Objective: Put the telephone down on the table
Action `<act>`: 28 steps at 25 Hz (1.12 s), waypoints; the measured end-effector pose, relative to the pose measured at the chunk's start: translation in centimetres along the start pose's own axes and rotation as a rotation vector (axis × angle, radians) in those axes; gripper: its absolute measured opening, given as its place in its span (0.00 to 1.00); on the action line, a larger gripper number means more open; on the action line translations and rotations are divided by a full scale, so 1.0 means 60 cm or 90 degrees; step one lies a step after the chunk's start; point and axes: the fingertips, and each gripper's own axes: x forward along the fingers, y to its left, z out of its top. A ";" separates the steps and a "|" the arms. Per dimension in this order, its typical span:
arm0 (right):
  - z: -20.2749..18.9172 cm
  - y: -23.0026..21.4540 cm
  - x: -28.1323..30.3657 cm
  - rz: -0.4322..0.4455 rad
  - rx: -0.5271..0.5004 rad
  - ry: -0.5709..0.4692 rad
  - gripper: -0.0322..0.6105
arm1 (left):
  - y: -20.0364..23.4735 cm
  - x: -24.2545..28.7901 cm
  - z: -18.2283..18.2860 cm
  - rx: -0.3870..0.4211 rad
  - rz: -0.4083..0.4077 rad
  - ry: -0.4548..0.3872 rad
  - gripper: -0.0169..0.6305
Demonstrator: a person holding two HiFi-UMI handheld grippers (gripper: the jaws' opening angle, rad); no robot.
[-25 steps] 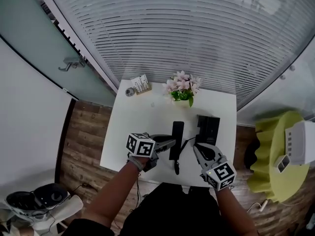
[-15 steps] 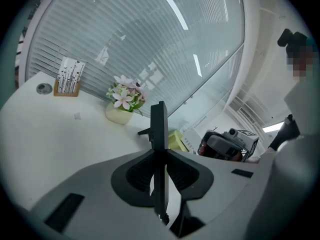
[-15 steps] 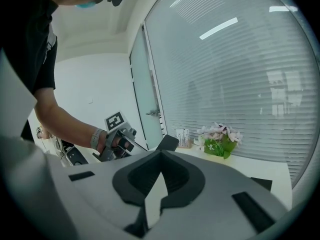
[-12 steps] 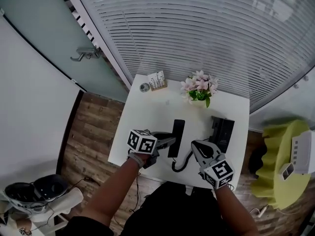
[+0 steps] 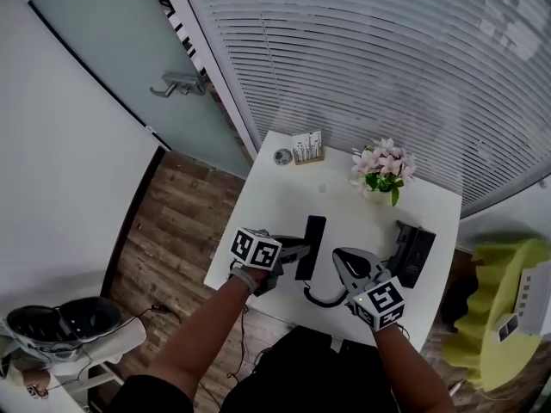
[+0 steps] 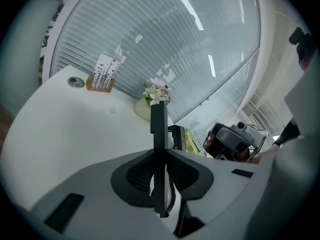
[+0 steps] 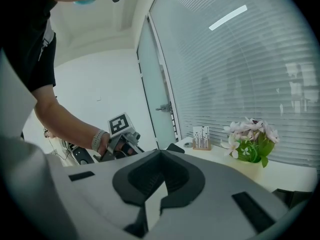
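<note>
My left gripper is shut on the black telephone handset, which it holds by the lower end just over the white table near the front edge. In the left gripper view the handset stands edge-on between the pads of my left gripper. A black coiled cord loops from the handset toward the phone base at the table's right. My right gripper hovers just right of the handset; in its own view my right gripper has its tips together and holds nothing.
A pot of pink flowers stands at the table's back right. A small card holder and a round object sit at the back left. A yellow-green seat is to the right, wood floor to the left.
Both grippers have moved left across the table, away from the phone base. The handset went with the left gripper and the cord now stretches further.
</note>
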 end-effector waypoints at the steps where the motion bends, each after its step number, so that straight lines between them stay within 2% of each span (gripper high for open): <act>1: -0.002 0.001 0.010 0.004 0.001 0.003 0.08 | 0.010 -0.002 -0.002 -0.007 0.004 0.000 0.15; 10: -0.026 -0.006 0.106 0.028 0.007 0.030 0.08 | 0.086 -0.023 0.020 -0.033 0.041 -0.030 0.15; 18: -0.045 -0.001 0.177 0.059 0.024 0.052 0.08 | 0.152 -0.027 0.028 -0.070 0.065 -0.031 0.15; 28: -0.068 0.008 0.223 0.080 0.047 0.074 0.08 | 0.216 0.000 0.021 -0.150 0.040 0.038 0.15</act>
